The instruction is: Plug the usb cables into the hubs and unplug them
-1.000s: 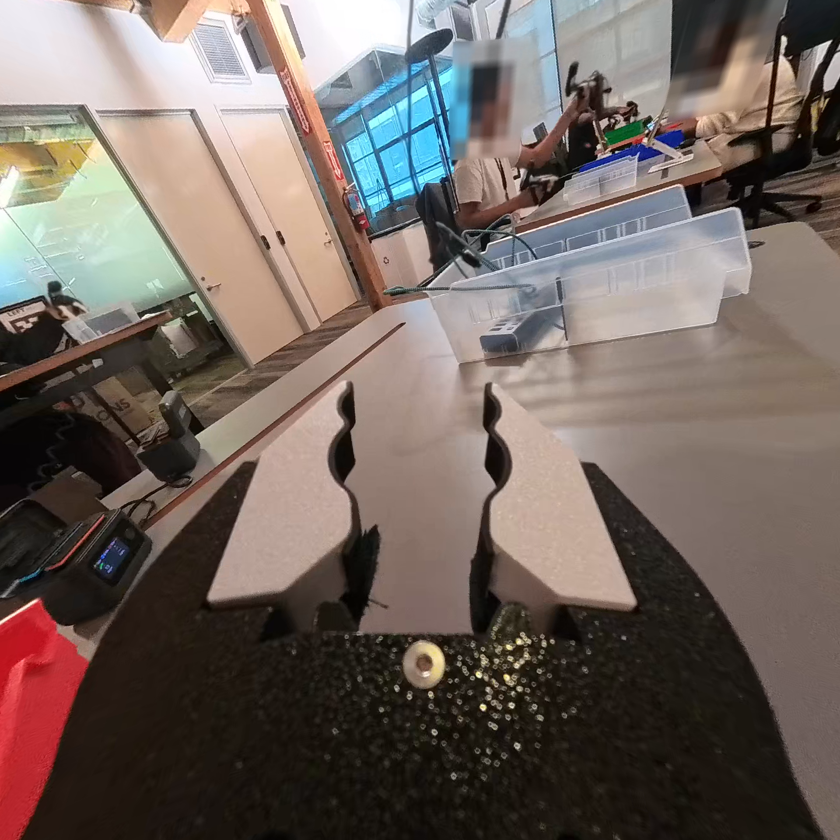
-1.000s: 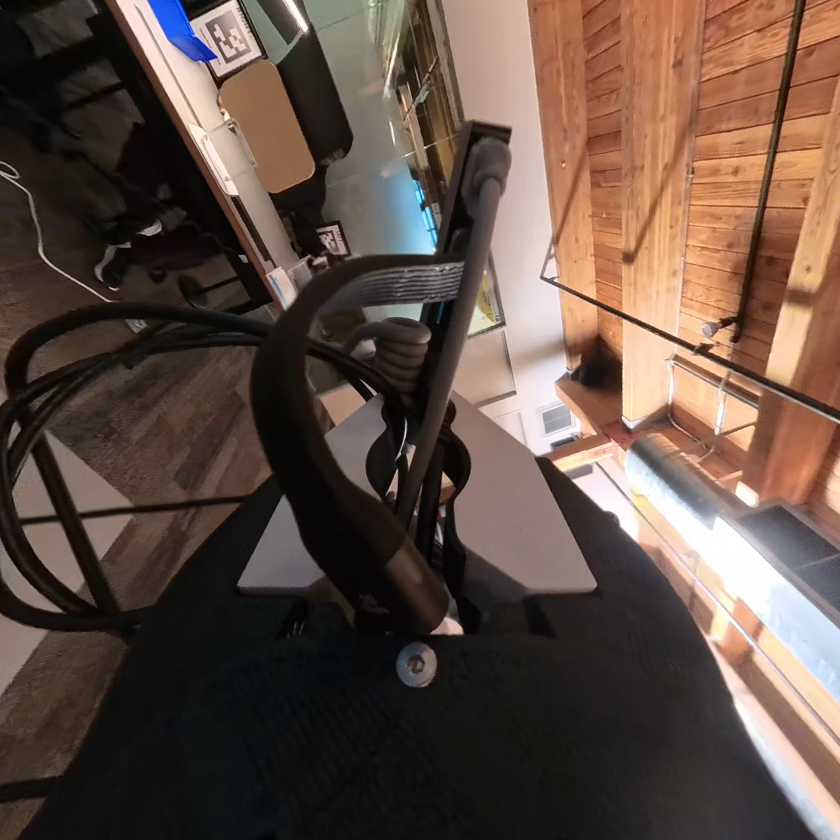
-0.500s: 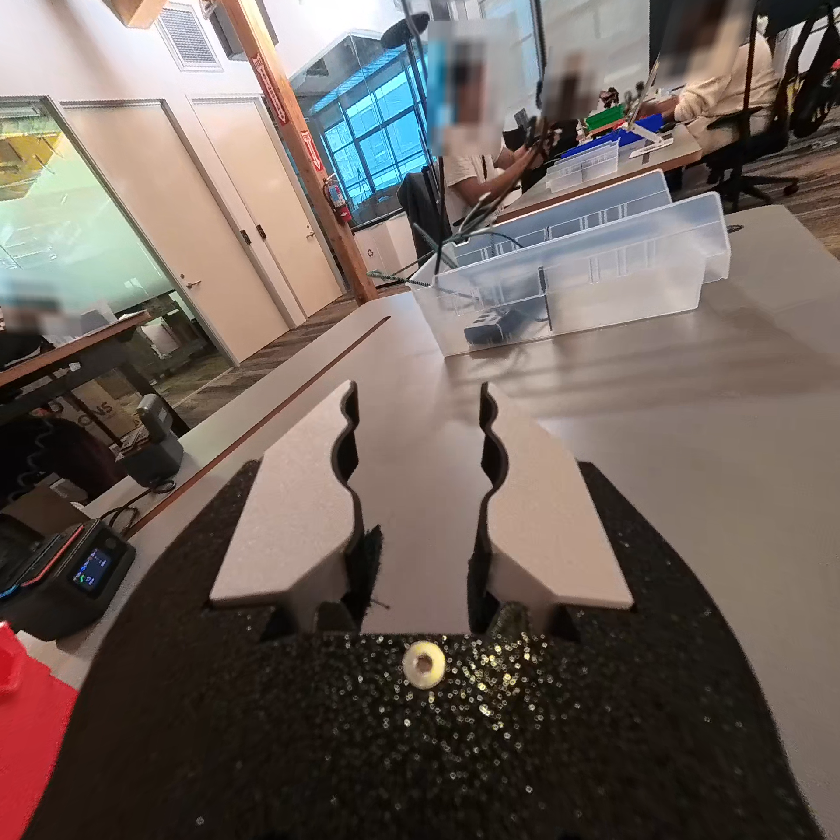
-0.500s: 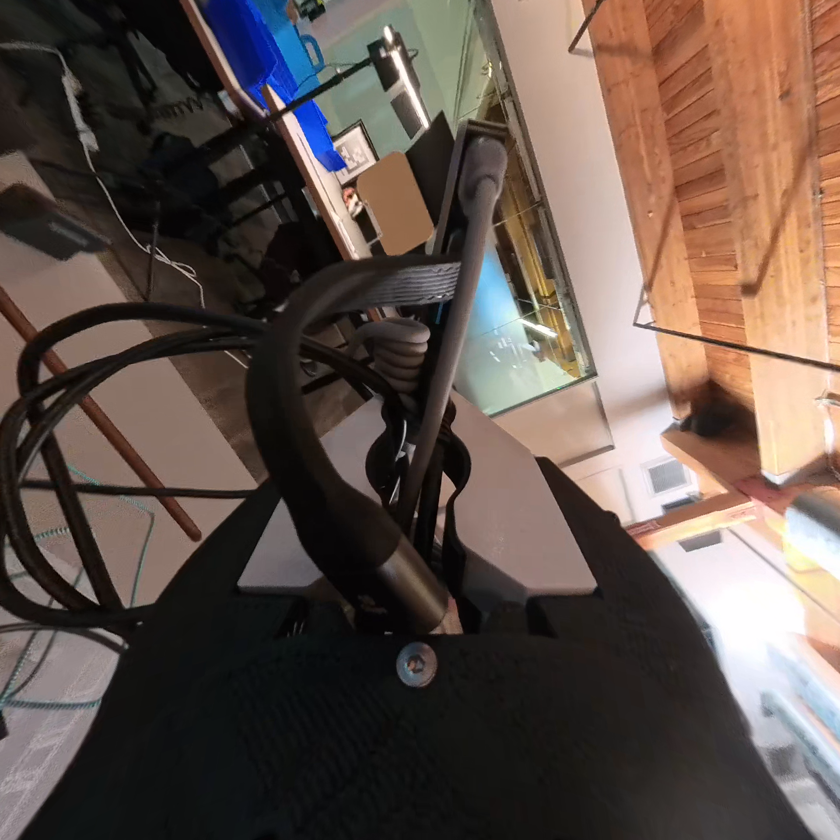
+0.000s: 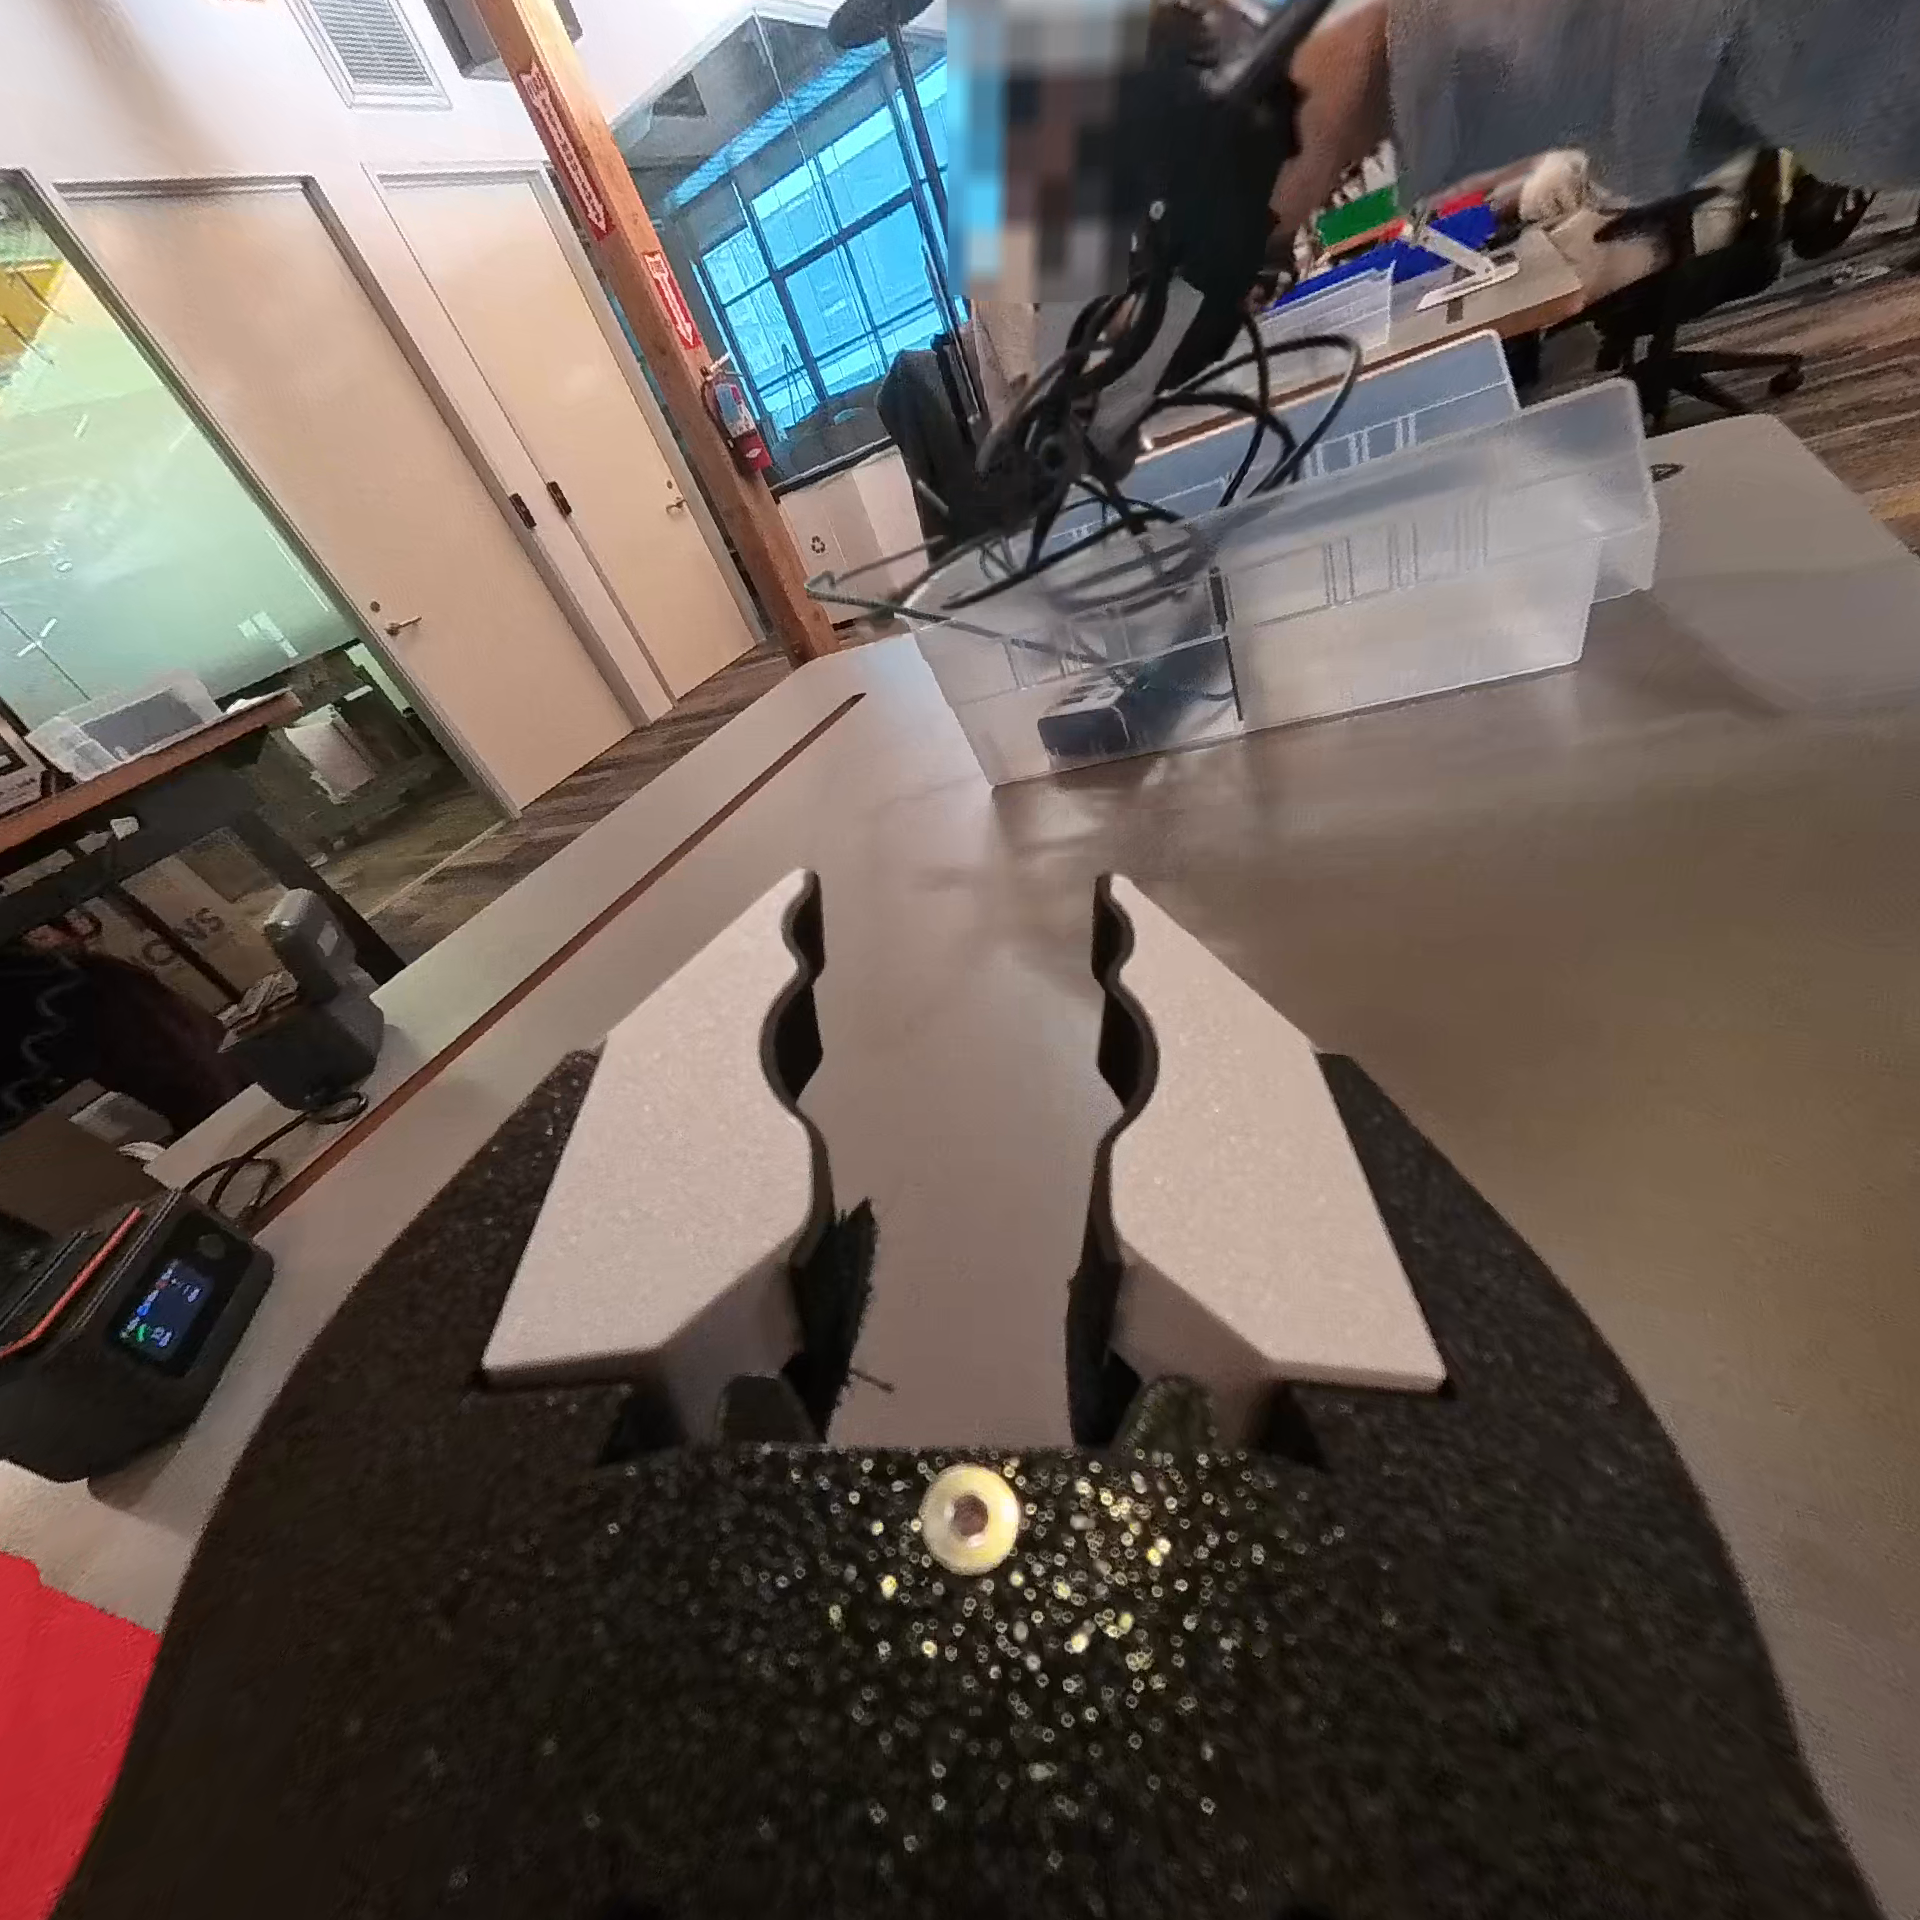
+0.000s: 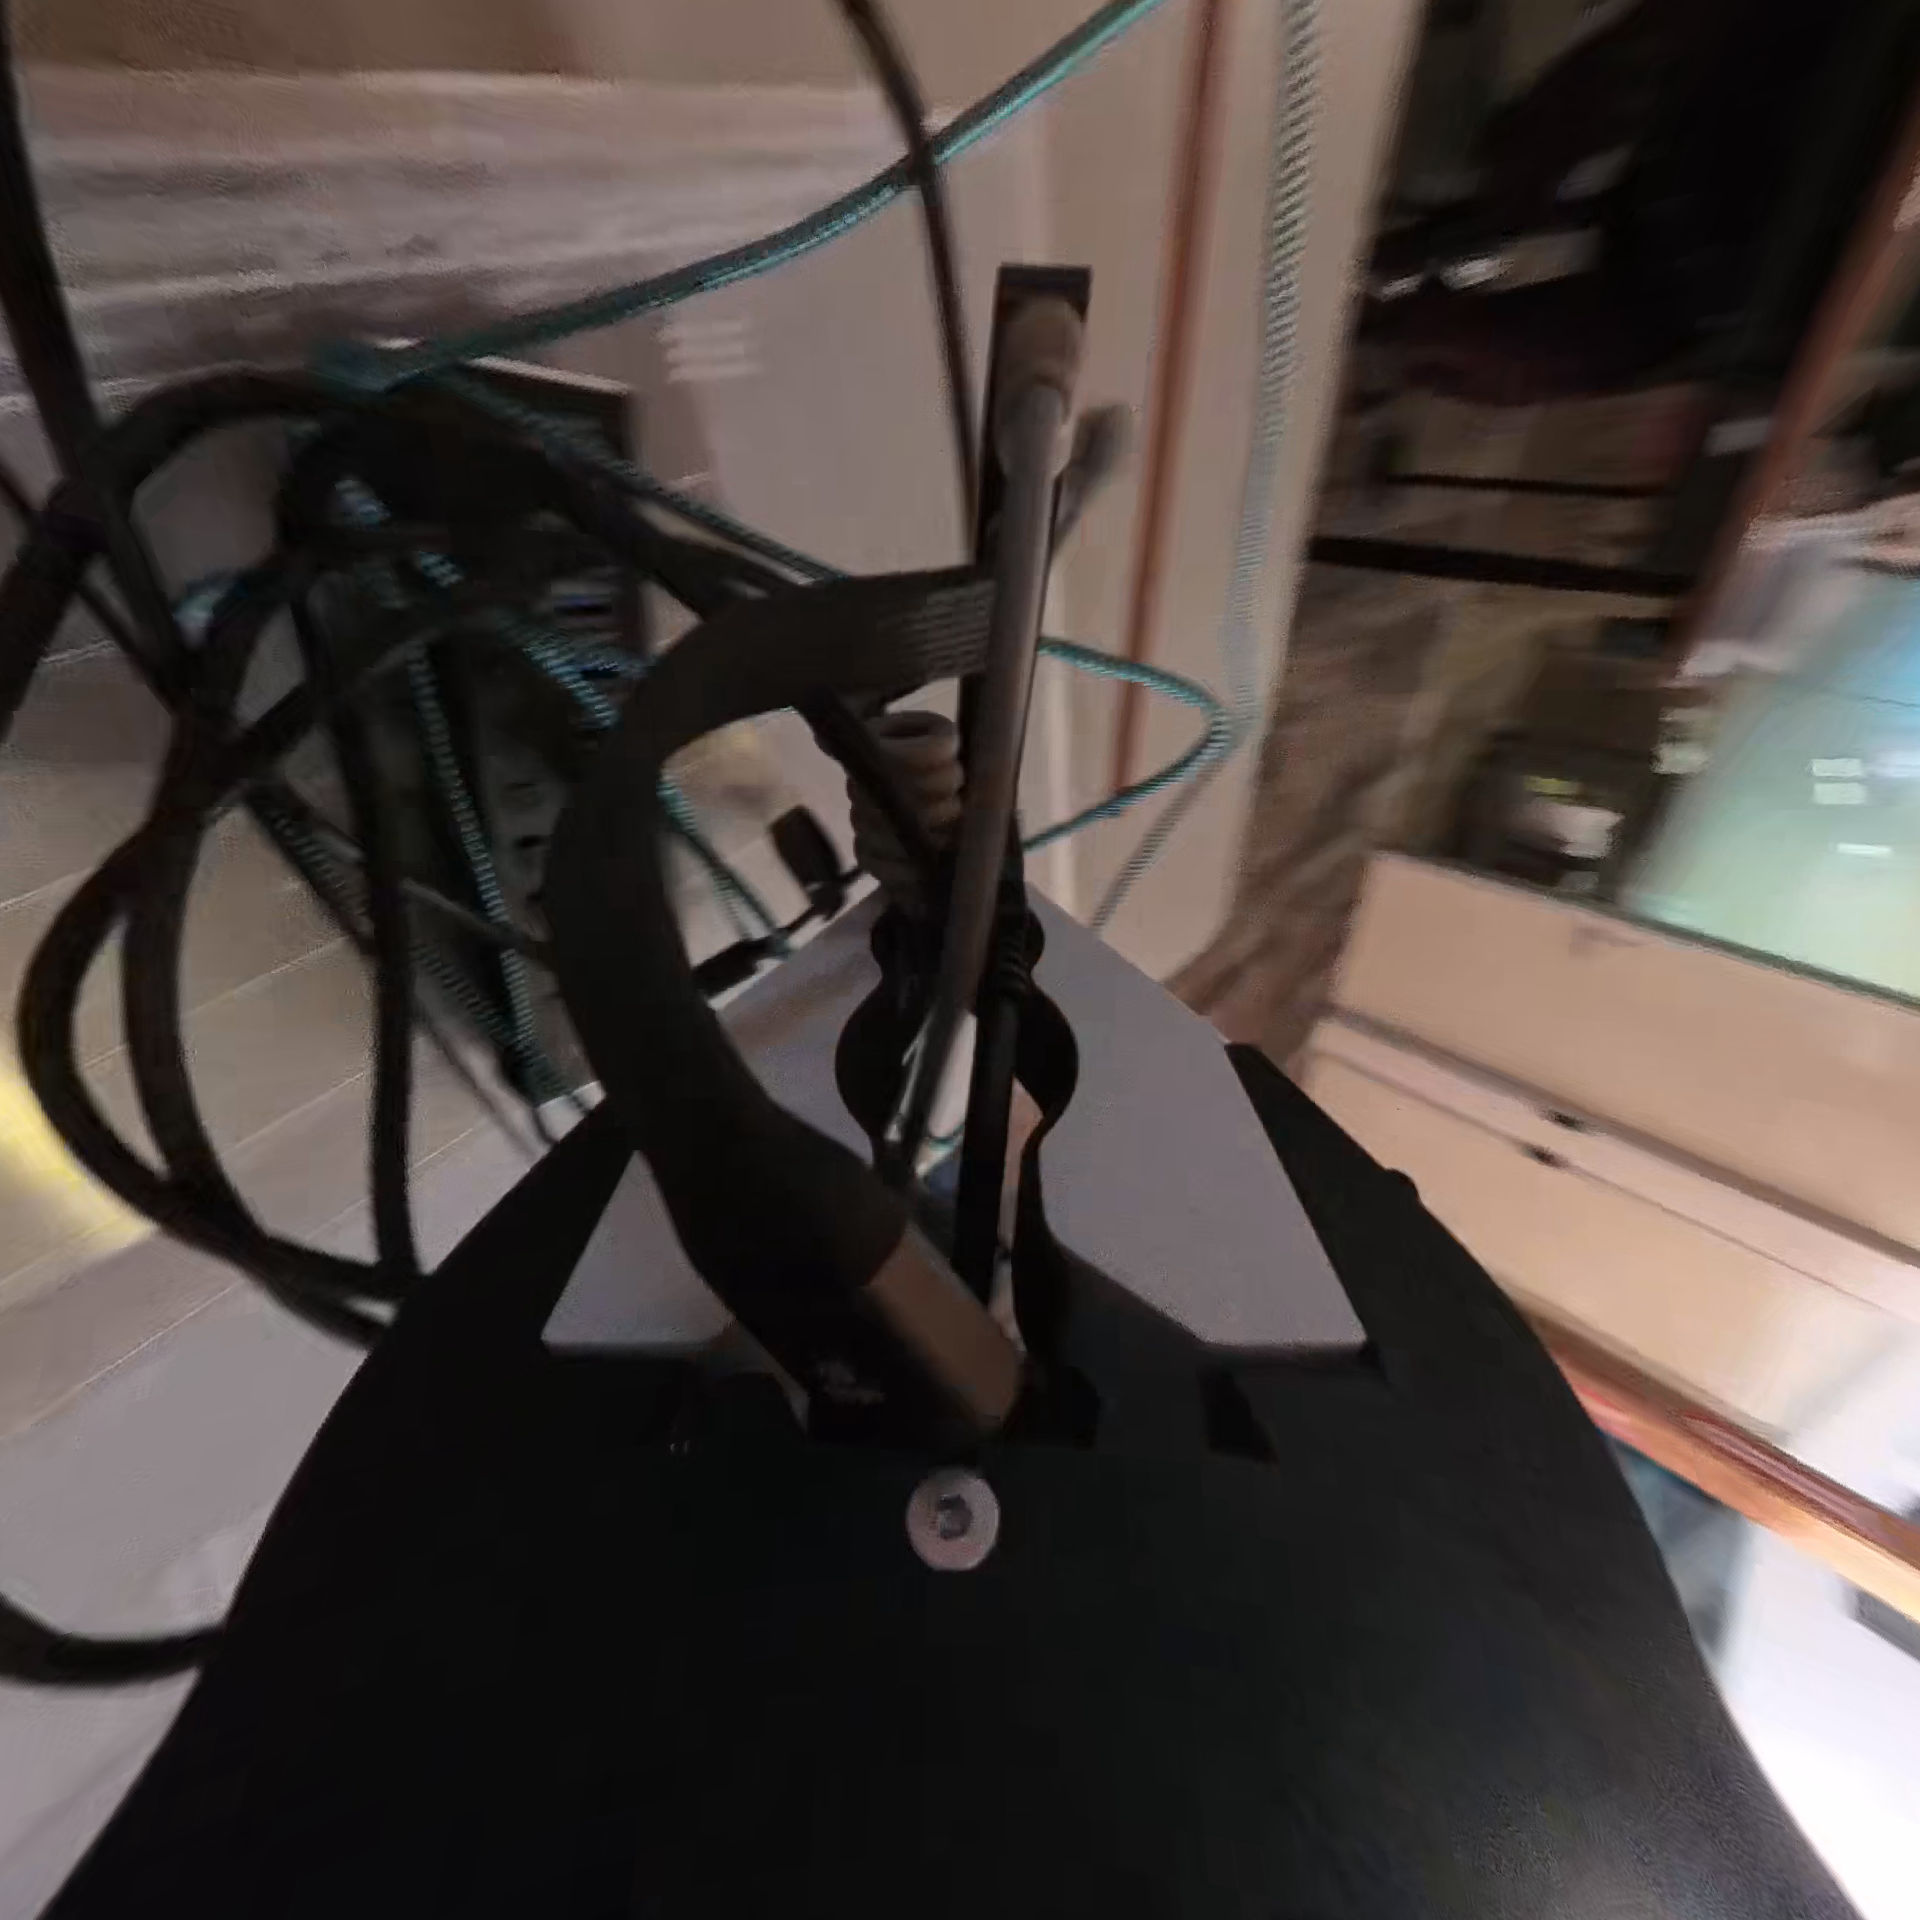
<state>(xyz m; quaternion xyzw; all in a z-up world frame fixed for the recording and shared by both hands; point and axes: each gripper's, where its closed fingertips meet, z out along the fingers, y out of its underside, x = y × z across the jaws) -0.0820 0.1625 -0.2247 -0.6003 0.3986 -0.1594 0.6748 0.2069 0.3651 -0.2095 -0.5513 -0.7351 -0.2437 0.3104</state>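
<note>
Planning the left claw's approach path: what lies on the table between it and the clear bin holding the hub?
Nothing: in the left wrist view, only bare grey table separates the open left claw from the clear bin with the dark hub inside.

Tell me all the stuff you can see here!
table: one, grey, under the left gripper
bins: two, clear plastic, far on the table
hub: one, dark, inside the near bin
cables: a tangled bundle, black and teal, over the near bin, hanging from the right gripper
device: one, black with a small screen, at the table's left edge
doors: two, white, left wall
left gripper: one, grey fingers, open, empty
right gripper: one, shut on the cables
</note>
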